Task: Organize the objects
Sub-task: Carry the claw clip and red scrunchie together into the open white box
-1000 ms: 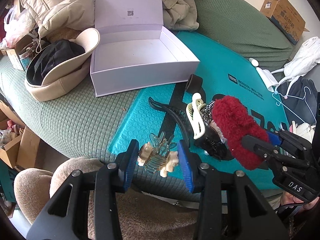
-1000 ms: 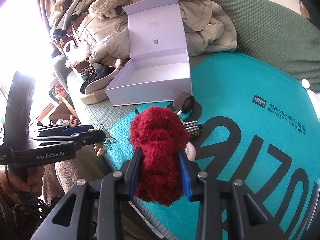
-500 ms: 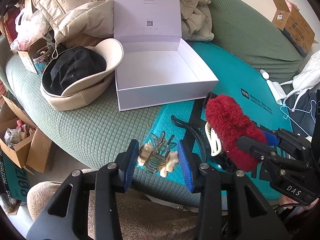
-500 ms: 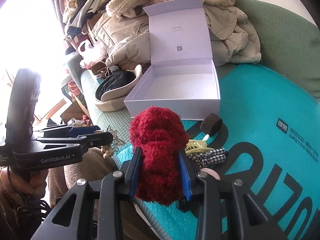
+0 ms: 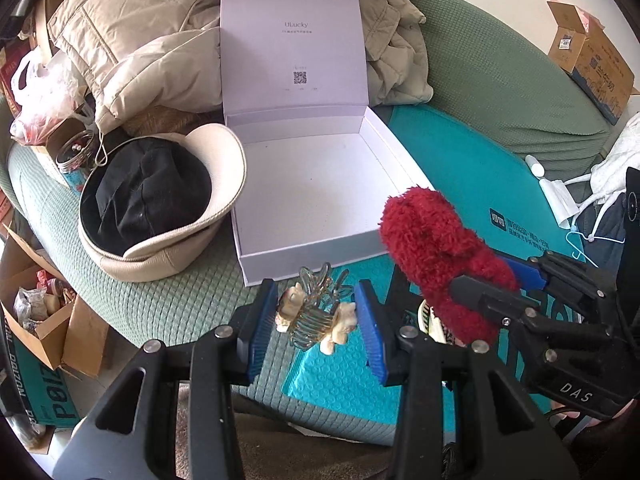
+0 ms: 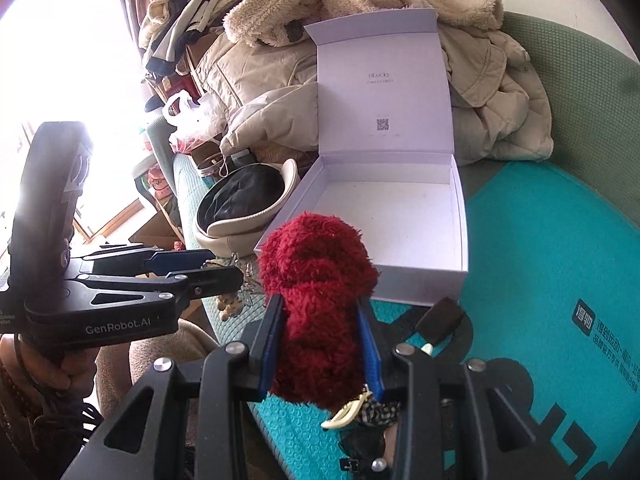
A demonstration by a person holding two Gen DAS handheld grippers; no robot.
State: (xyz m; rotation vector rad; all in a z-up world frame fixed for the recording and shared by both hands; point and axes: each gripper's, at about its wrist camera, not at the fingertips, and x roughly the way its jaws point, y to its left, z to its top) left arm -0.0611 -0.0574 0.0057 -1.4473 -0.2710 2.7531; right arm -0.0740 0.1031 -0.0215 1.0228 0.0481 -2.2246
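Since a second ago both my grippers have carried their loads toward the white box [image 5: 320, 184]; it sat far up the left wrist view then and now fills the middle. No change in either grip. My left gripper [image 5: 316, 322] is clamped on a clear claw clip [image 5: 314, 316] with cream trim, held above the near edge of the teal mat [image 5: 472, 168], just short of the box's front wall. My right gripper [image 6: 320, 344] is clamped on a fuzzy red hair piece [image 6: 316, 280], whose top overlaps the box's near corner in the right wrist view.

Surface: green quilted sofa cover [image 5: 168, 300] with the teal bubble mat laid over it. Box lid stands upright at the back; box interior bare. A cream hat [image 5: 192, 240], upturned with a black cloth [image 5: 148, 196] inside, touches the box's left wall. Beige jackets [image 5: 132, 52] are piled behind. Cardboard boxes sit on the floor at left and far right.

Hard to read: more hair accessories lie under the right gripper, a checked one [image 6: 378, 410] and a cream clip [image 6: 348, 410], mostly hidden by the fingers. A dark brown block [image 6: 440, 318] lies on the mat by the box's front corner; I cannot tell what it is. The window at left is blown out white.
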